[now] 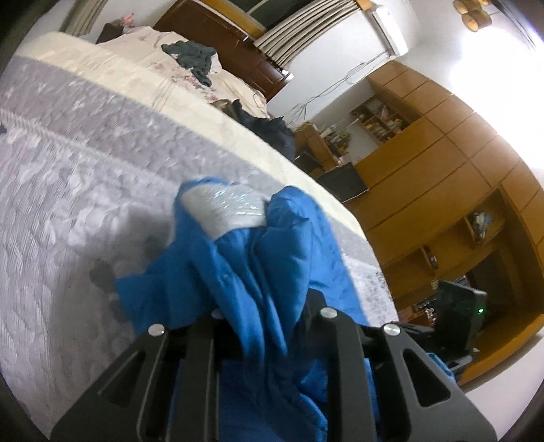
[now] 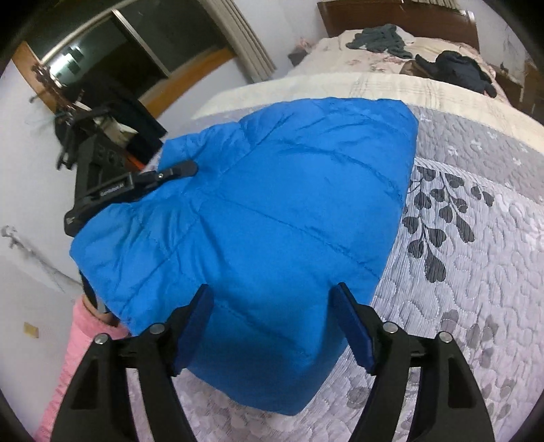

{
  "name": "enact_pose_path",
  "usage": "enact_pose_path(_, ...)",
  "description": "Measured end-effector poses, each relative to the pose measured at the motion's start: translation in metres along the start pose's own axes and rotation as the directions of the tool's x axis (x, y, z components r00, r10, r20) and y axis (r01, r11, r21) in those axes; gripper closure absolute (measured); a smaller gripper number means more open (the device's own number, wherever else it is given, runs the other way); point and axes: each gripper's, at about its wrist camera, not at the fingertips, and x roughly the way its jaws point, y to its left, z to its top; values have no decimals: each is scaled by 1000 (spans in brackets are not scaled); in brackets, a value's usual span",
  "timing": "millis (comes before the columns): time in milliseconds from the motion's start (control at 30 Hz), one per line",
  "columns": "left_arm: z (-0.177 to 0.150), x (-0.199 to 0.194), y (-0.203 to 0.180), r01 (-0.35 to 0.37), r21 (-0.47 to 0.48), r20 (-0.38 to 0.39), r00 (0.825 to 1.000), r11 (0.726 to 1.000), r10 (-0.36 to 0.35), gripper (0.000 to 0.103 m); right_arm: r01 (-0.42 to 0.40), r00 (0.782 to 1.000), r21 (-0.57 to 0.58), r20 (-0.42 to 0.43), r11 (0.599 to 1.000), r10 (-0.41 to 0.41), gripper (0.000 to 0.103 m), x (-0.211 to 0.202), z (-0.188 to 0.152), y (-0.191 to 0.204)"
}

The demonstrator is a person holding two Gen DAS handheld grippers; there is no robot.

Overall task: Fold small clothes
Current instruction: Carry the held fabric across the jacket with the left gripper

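A blue padded jacket [image 2: 272, 204] lies partly spread on the grey quilted bedspread [image 2: 476, 272]. My right gripper [image 2: 272, 289] is open, its blue pads [image 2: 195, 326] standing on either side of the jacket's near end. My left gripper [image 2: 180, 169] is shut on the jacket's far left edge. In the left wrist view the blue jacket [image 1: 265, 265] is bunched up between the jaws of the left gripper [image 1: 268, 306], hiding the fingertips. A silvery grey lining [image 1: 227, 210] shows at the top of the bunch.
Farther up the bed, on a cream floral cover [image 2: 374, 57], lie a teal-grey heap of clothes [image 2: 380, 39] and a dark navy garment [image 2: 462, 71]. A wooden headboard [image 2: 391, 17] is behind. Wooden cabinets [image 1: 442, 170] line the wall. A pink sleeve [image 2: 71, 357] is at lower left.
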Motion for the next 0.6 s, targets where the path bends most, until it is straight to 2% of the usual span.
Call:
enact_pose_path(167, -7, -1, 12, -24, -5, 0, 1000, 1000, 24, 75, 64, 998, -16, 9, 998, -64, 26, 10, -5, 13)
enact_pose_path(233, -7, -6, 10, -56, -12, -2, 998, 998, 56, 69, 78, 997, -14, 8, 997, -78, 26, 12, -6, 15)
enact_pose_path(333, -7, -26, -1, -102, -3, 19, 995, 995, 102, 66, 76, 997, -8, 8, 997, -76, 26, 10, -7, 12)
enact_pose_path(400, -10, -41, -10, -140, 22, 35, 990, 990, 139, 65, 70, 998, -3, 7, 998, -70, 26, 10, -7, 10)
enact_pose_path(433, -15, -53, -20, -174, 50, 50, 984, 984, 171, 61, 66, 998, 0, 7, 998, -66, 26, 9, -7, 11)
enact_pose_path(500, -21, -66, -36, -179, 77, 70, 982, 981, 174, 56, 59, 998, 7, 7, 998, -59, 26, 8, -6, 10)
enact_pose_path(567, -29, -83, -57, -159, 100, 89, 985, 982, 150, 54, 55, 998, 14, 6, 998, -55, 26, 9, -4, 9)
enact_pose_path(600, -33, -89, -68, -148, 114, 95, 986, 982, 138, 50, 56, 998, 15, 6, 998, -56, 26, 8, -4, 9)
